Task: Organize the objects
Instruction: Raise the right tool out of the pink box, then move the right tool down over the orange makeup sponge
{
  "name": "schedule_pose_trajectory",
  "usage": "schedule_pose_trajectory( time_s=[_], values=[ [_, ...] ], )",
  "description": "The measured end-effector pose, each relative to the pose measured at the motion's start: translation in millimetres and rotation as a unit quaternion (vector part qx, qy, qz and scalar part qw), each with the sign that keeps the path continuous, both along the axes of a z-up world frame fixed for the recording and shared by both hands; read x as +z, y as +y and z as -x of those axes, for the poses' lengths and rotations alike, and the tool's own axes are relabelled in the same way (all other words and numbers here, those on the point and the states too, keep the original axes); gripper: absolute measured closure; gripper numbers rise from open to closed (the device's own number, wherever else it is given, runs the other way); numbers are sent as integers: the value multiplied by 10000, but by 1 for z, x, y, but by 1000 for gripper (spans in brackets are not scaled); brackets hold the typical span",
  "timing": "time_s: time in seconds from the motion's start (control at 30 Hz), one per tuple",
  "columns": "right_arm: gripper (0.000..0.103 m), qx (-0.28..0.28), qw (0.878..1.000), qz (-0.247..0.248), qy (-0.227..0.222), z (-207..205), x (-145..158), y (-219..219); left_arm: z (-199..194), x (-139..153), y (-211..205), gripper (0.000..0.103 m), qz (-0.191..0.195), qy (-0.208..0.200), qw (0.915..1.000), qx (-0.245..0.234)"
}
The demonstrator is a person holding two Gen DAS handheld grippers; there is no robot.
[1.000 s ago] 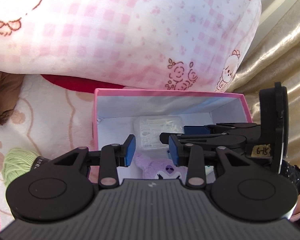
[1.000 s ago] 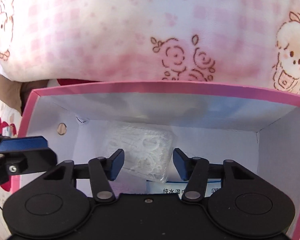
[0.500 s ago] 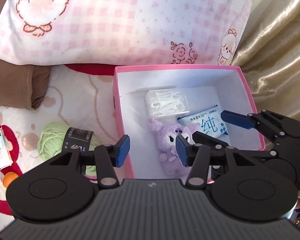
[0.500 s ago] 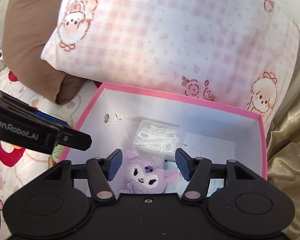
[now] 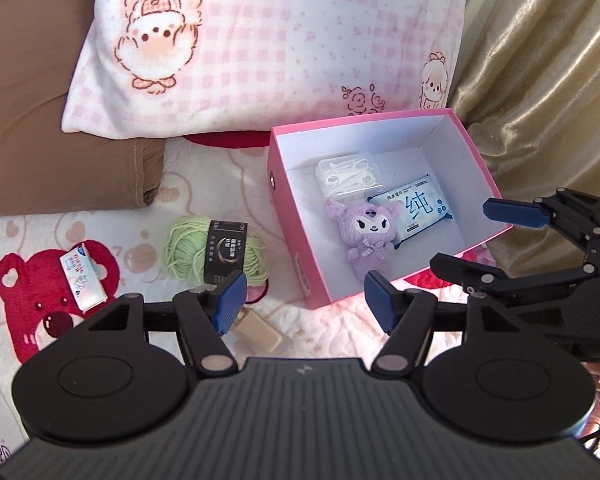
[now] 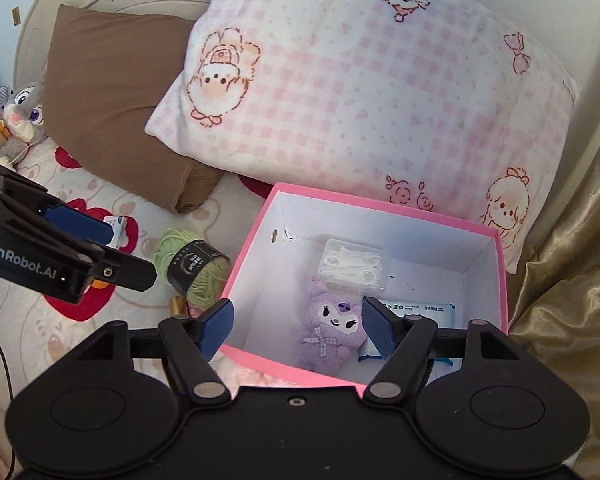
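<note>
- Box [image 5: 296, 240]: pink card outside, plain white inside, rectangular, no lid on it. It sits on the bedspread [image 5: 220, 184] right up against the pillow [image 5: 260, 40], with a gold curtain [image 5: 540, 80] on its right.
- Pillow is big and soft, pink-and-white check with cartoon animals and little roses. A flat brown cushion [image 5: 40, 100] is tucked half under its left side.
- Bedspread looks fleecy, cream with red bear shapes.
- Left gripper [image 5: 302, 300] is tilted steeply down and hovers over the box's near-left corner. Its jaws have just been opening and stand apart, nothing between the blue ribbed pads.
- Right gripper [image 6: 296, 324] is also angled down, over the near edge of the box. Its jaws have just been opening too, wide apart and empty, and the plush only shows through the gap below.
- Yarn [image 5: 192, 248]: light green ball with a black paper band, lying left of the box.
- Inside the box: a fuzzy purple plush [image 5: 366, 240] in the middle, a flat pack of wipes [image 5: 416, 210] touching its right side, and a clear plastic case of white floss picks [image 5: 348, 174] just behind.
- Small stuff on the bedspread: a white packet [image 5: 82, 276] on a red bear, and a beige bottle [image 5: 258, 326] by the left pad.
</note>
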State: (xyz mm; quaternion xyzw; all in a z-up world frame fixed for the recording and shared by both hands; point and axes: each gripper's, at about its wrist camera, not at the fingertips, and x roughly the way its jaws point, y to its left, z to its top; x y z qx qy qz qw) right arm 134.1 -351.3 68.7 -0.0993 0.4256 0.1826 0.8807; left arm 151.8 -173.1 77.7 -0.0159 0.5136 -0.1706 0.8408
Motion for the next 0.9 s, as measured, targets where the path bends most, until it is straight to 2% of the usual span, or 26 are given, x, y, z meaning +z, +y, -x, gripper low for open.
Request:
schedule_pose_trajectory(
  time_s=[0.27,0.37,0.5,0.9],
  values=[
    [23,324,9994,-112,78,33,17,24,24,13,41,34,-128,-7,9999,61],
    [21,460,9989,-72,16,42,23,36,31,13,56,32,-283,-51,9994,184],
    [17,633,9980,-50,8,51,27,55,36,12,77,31,-285,0,9991,299],
    [16,1782,9837,-218,13,77,9,121,57,-1,122,23,-277,-90,9984,489]
  ],
)
